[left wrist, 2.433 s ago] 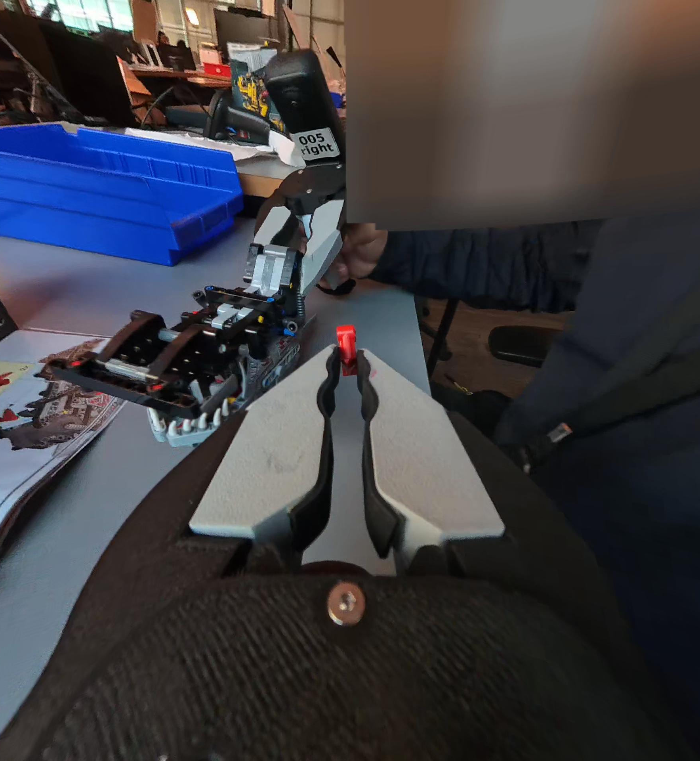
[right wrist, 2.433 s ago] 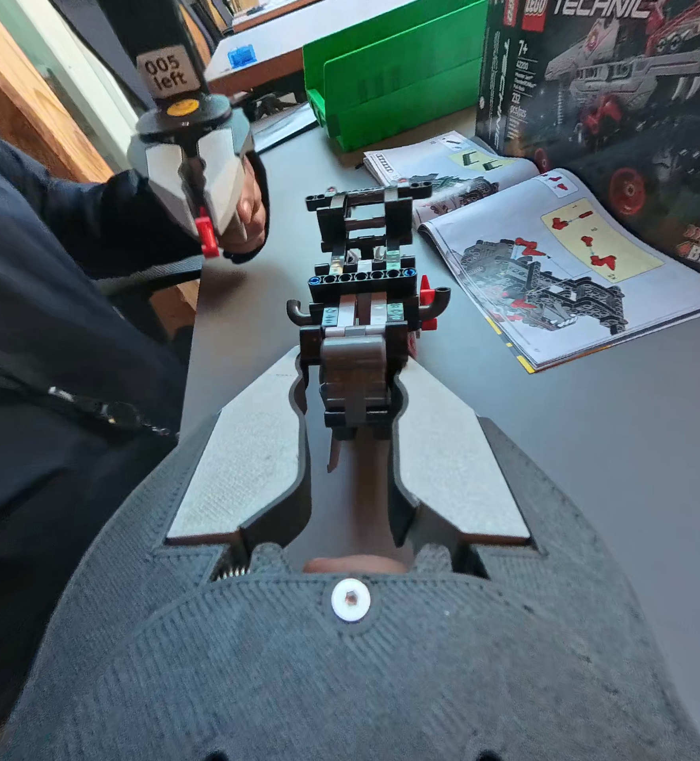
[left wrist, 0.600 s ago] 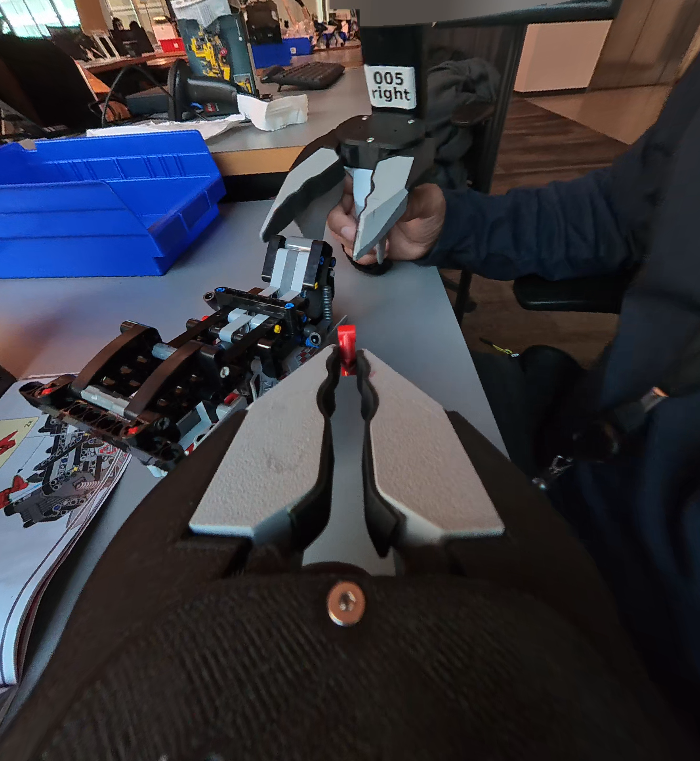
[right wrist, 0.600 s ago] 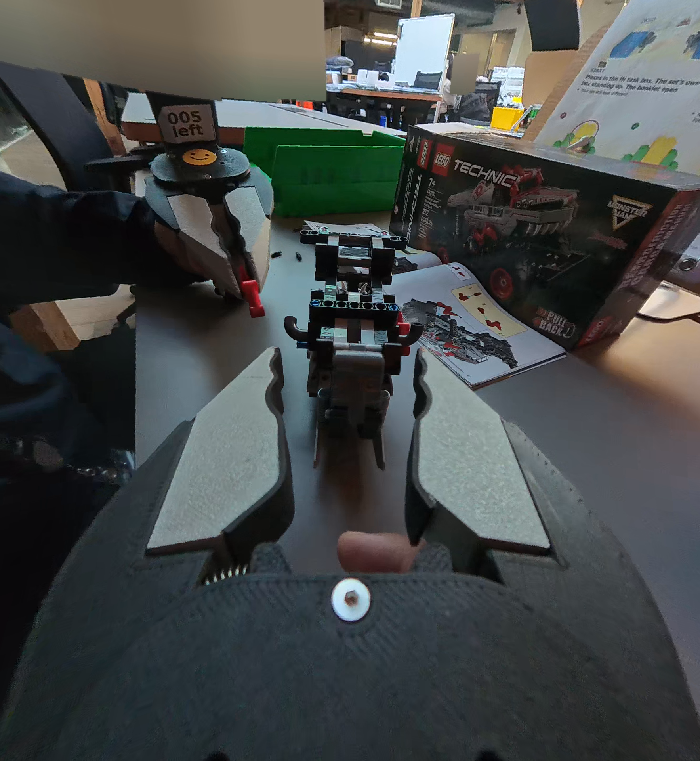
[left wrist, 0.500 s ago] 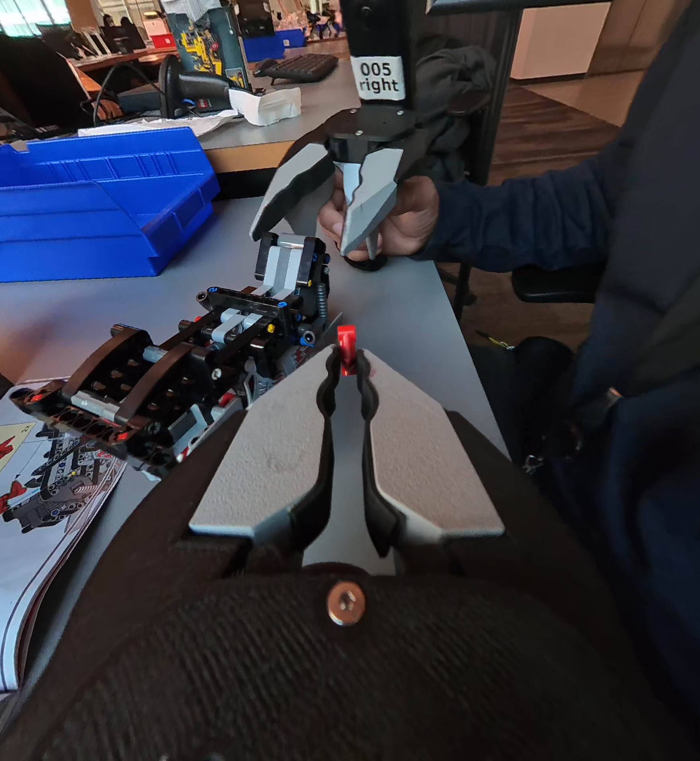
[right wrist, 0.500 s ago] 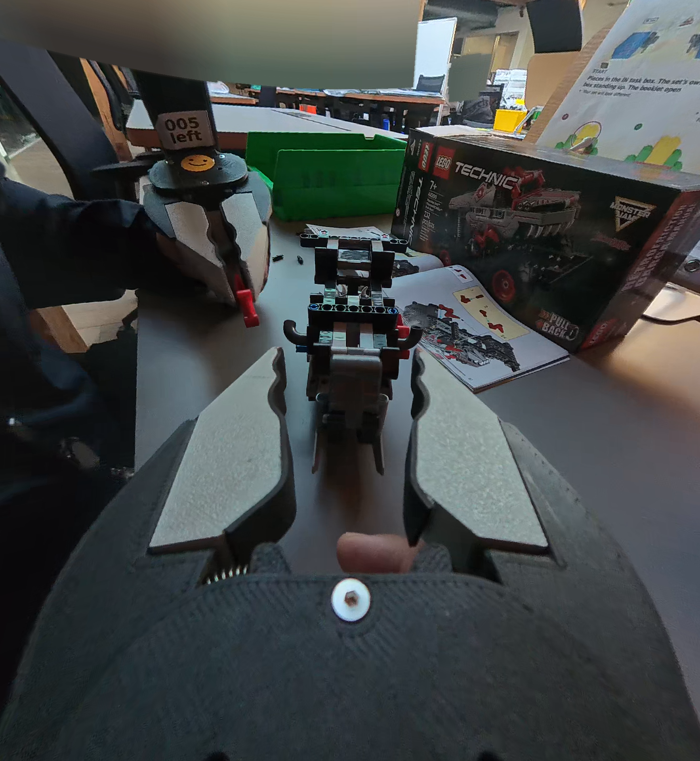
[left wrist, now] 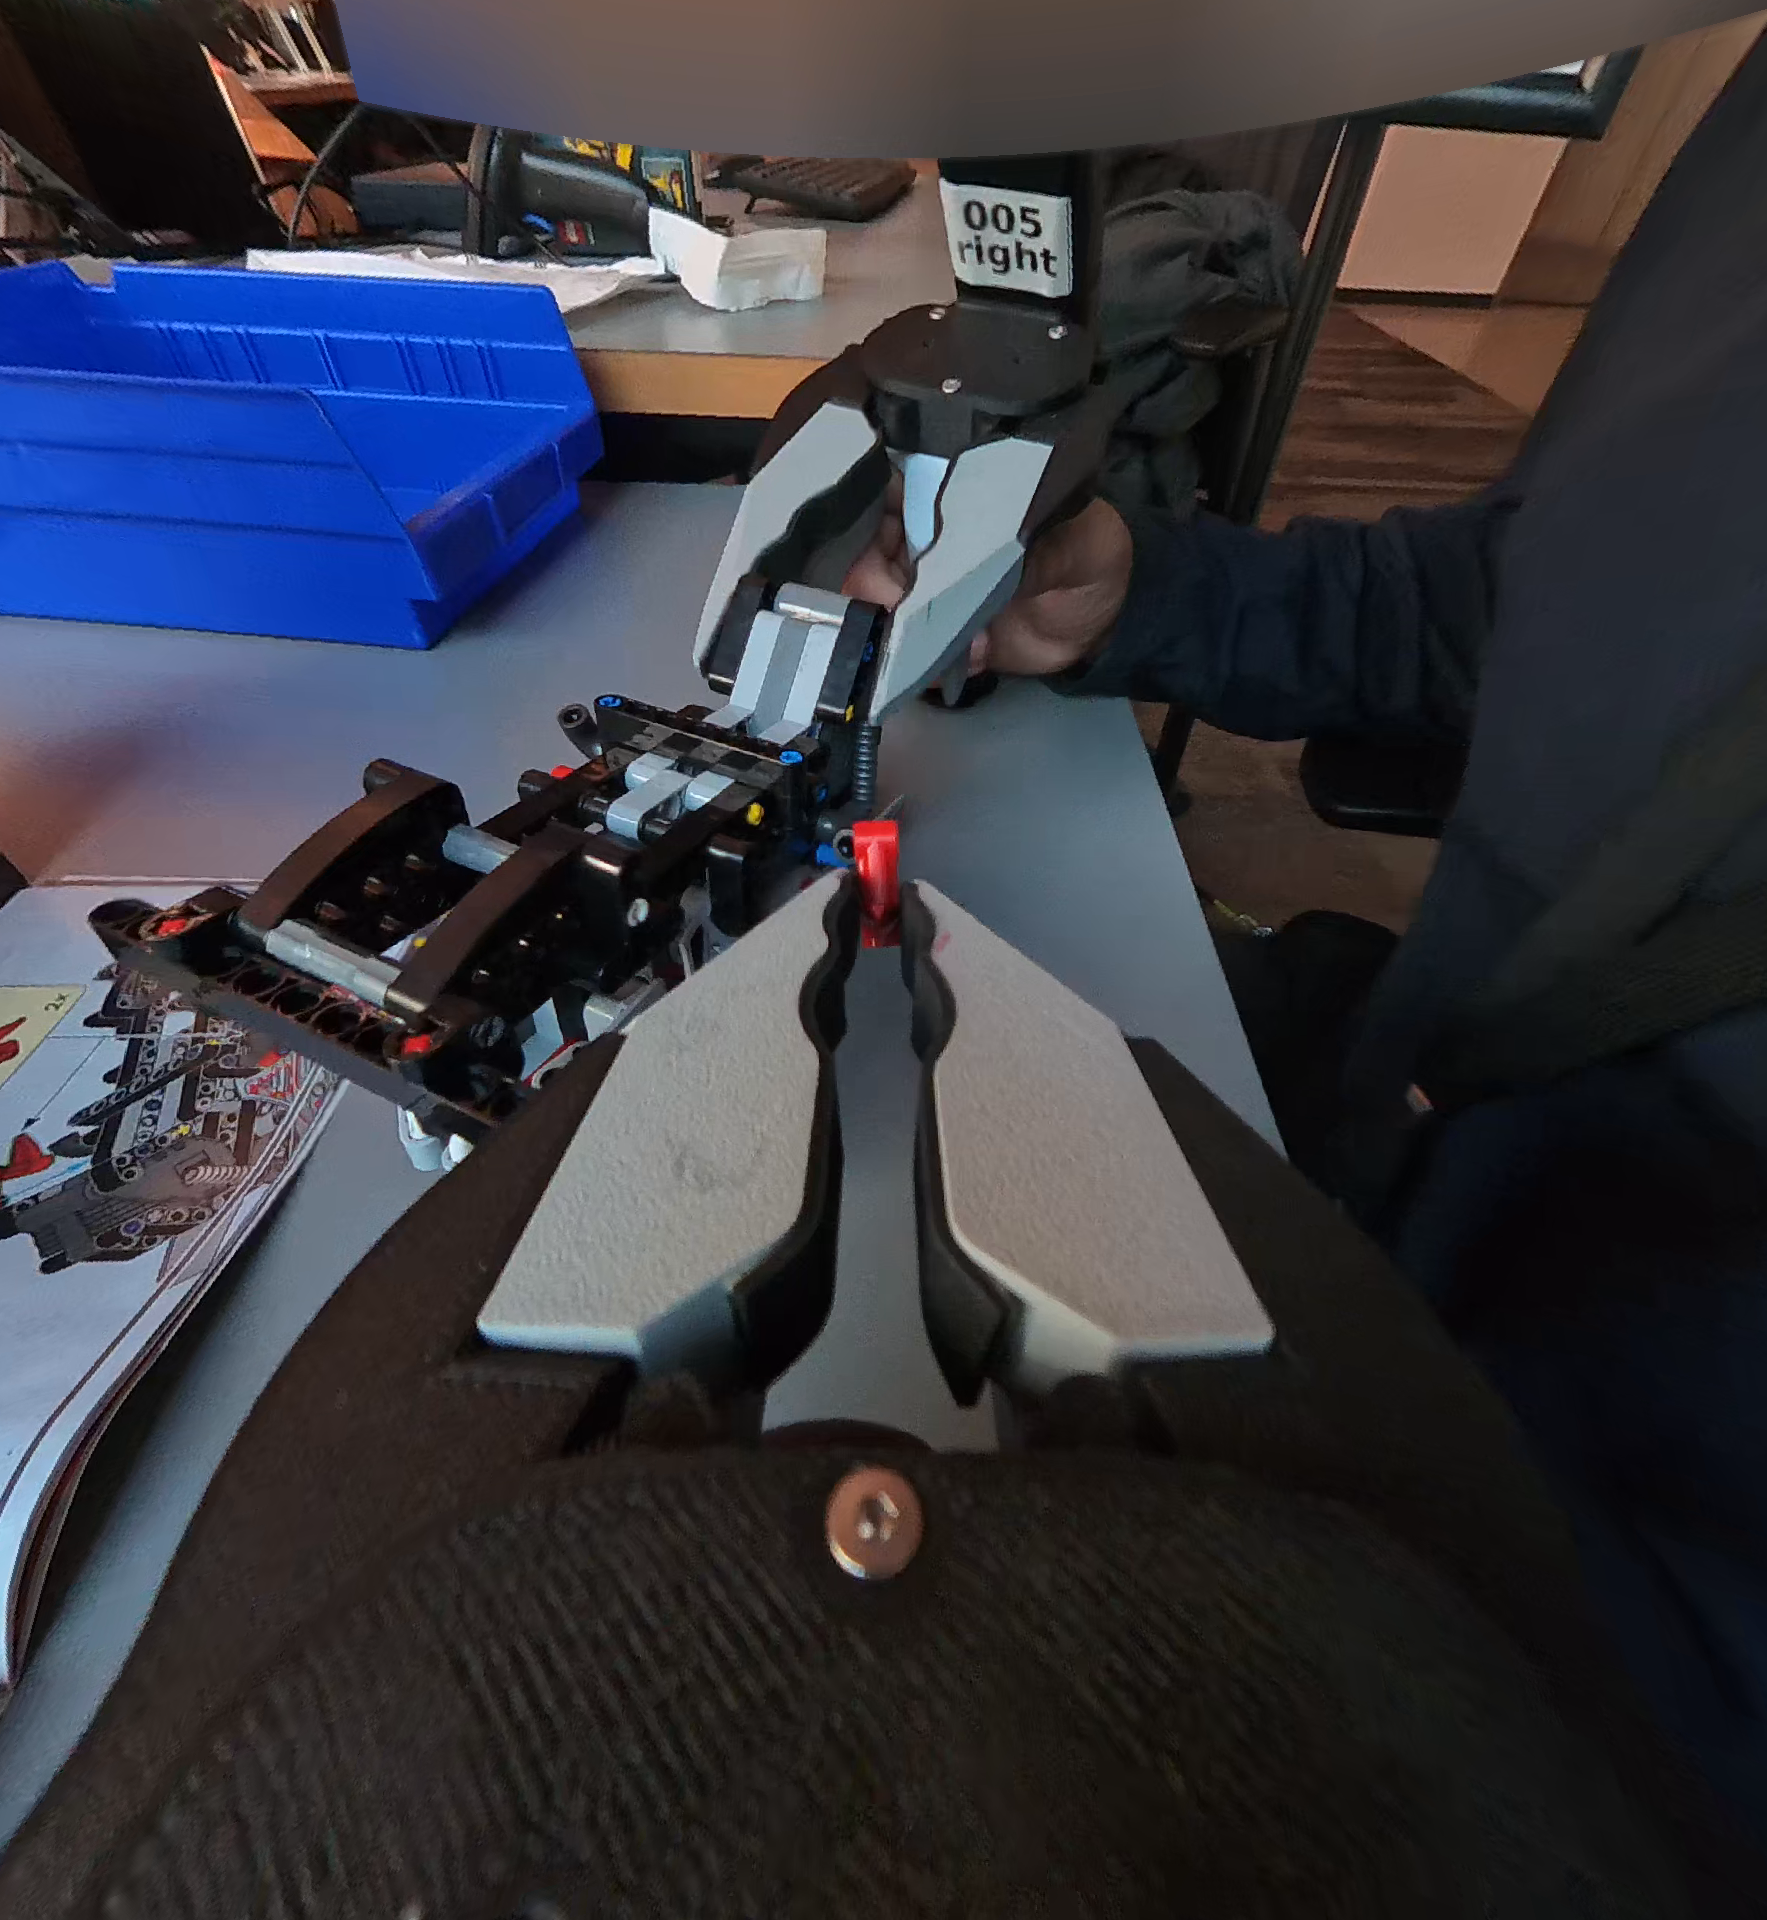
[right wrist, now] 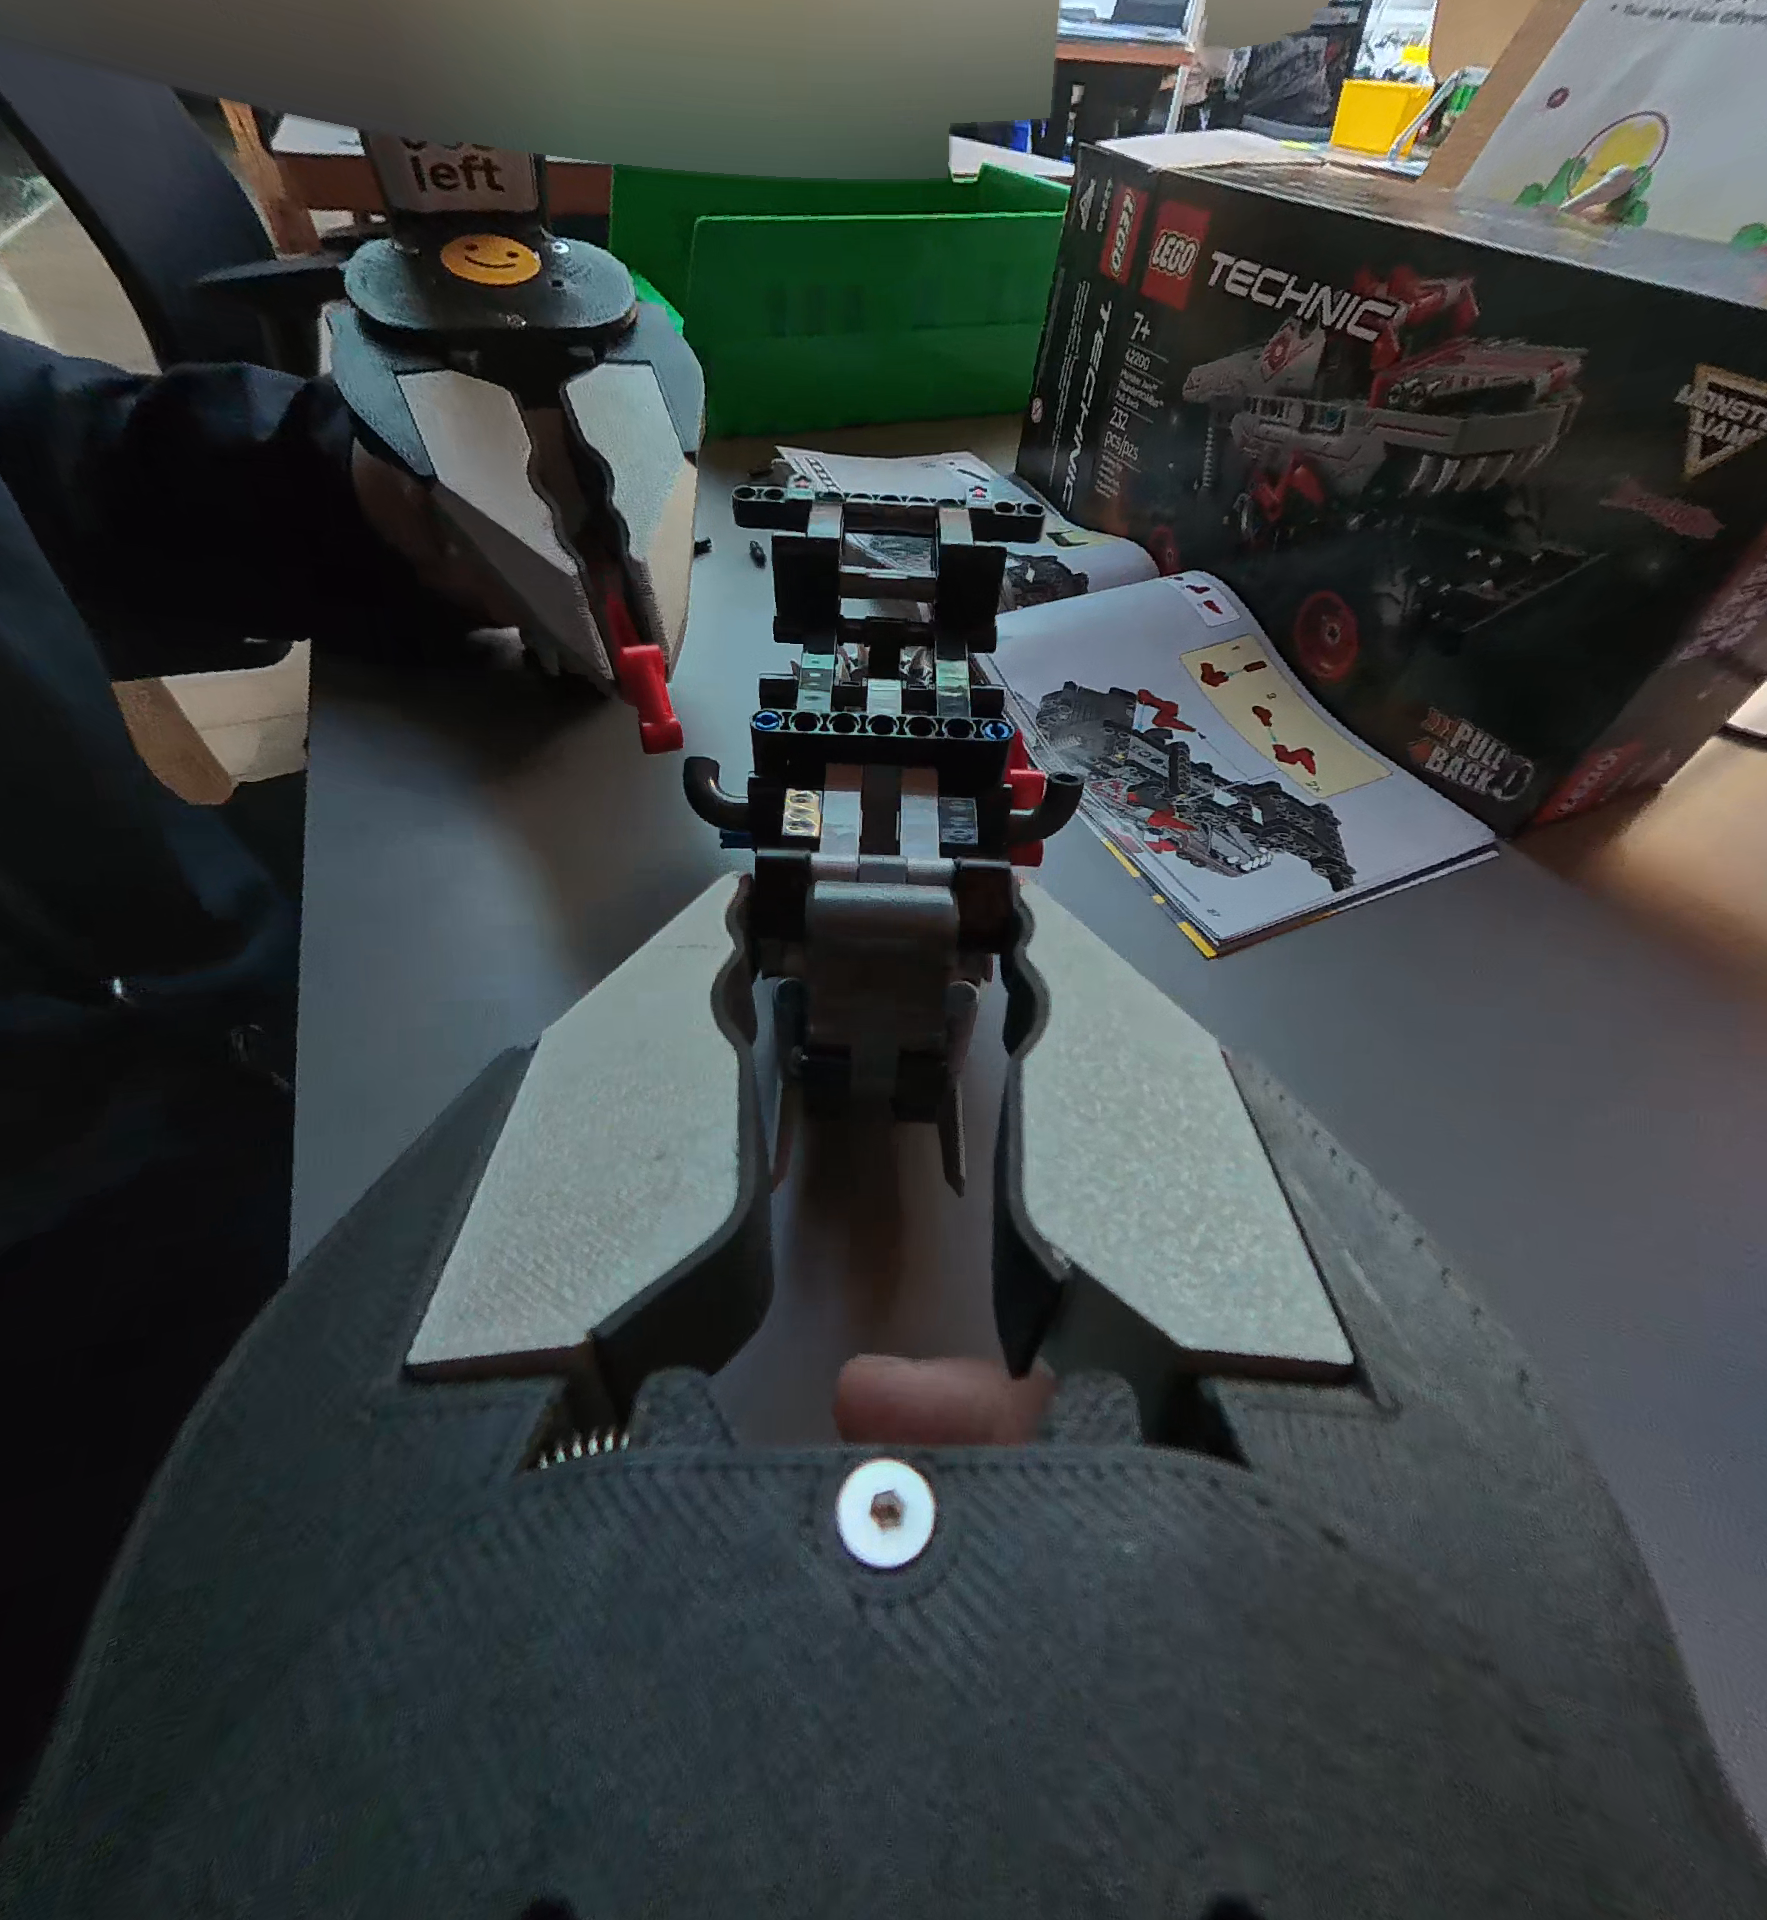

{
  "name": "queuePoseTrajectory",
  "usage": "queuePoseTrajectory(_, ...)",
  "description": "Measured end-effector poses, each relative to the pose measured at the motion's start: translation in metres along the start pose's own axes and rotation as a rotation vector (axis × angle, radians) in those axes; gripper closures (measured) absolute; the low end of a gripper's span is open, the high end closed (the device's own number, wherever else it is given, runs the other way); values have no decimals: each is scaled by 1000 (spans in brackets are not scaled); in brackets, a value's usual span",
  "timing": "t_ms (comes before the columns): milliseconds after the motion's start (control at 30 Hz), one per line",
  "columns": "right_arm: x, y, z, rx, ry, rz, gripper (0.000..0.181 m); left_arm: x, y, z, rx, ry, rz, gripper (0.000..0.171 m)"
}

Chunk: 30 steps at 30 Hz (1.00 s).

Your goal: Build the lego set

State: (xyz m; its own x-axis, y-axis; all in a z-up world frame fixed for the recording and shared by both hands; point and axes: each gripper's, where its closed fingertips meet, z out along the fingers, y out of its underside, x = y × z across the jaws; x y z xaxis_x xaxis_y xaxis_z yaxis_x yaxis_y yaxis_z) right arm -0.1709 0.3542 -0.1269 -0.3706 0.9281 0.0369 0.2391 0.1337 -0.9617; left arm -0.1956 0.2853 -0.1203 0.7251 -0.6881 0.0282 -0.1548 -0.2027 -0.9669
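Since half a second ago, right gripper (right wrist: 874,935) has closed back onto the black-and-grey lego truck chassis (left wrist: 588,894).

On the grey table (right wrist: 1481,1143), it clamps the chassis's rear; left gripper (left wrist: 874,909) pinches a small red lego connector (left wrist: 875,868) beside it. Misaligned pushing could twist the chassis loose.

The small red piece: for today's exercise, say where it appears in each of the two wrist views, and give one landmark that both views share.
Left wrist view: the red piece sits centre frame, pinched at the left gripper tips.
Right wrist view: the red piece is upper left, held beside the model.
Shared landmark: the black lego model on the table.
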Motion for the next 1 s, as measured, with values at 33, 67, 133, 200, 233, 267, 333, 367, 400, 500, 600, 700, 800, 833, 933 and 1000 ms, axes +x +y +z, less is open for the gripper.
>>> queuePoseTrajectory(33,1,1,1,-5,-2,4,138,0,2,1,-15,1,-5,167)
queuePoseTrajectory(67,4,1,2,-8,0,20,138,-3,4,3,-34,-11,-16,167)
queuePoseTrajectory(133,8,2,3,-18,-6,79,139,-7,9,7,-69,-29,-58,168)
queuePoseTrajectory(200,10,3,3,-20,-19,113,139,-6,8,10,-63,-18,-121,167)
queuePoseTrajectory(233,10,3,3,-21,-29,117,139,-5,7,11,-57,-4,-165,167)
queuePoseTrajectory(267,9,3,3,-25,-43,116,139,-5,7,12,-53,9,-207,167)
queuePoseTrajectory(333,8,4,3,-29,-66,121,139,-6,7,12,-51,11,-229,167)
queuePoseTrajectory(367,9,4,3,-29,-78,142,139,-5,6,12,-47,19,-221,168)
queuePoseTrajectory(400,11,4,3,-27,-87,166,139,-5,7,13,-53,20,-217,167)
queuePoseTrajectory(500,16,4,2,-20,-116,244,139,-4,11,14,-81,23,-242,167)
queuePoseTrajectory(600,20,6,1,-24,-152,306,139,-1,5,16,-54,37,-249,168)
queuePoseTrajectory(700,25,6,-1,-16,-210,444,139,0,-3,16,-18,43,-298,168)
queuePoseTrajectory(800,27,10,-3,-27,-285,609,139,1,-10,15,1,32,-332,167)
queuePoseTrajectory(833,26,12,-4,-40,-313,671,139,3,-15,14,13,40,-345,167)
queuePoseTrajectory(933,23,14,-4,-54,-403,885,139,4,-24,11,27,40,-377,167)
queuePoseTrajectory(1000,14,15,-4,-77,-490,982,139,1,-23,12,3,22,-385,167)
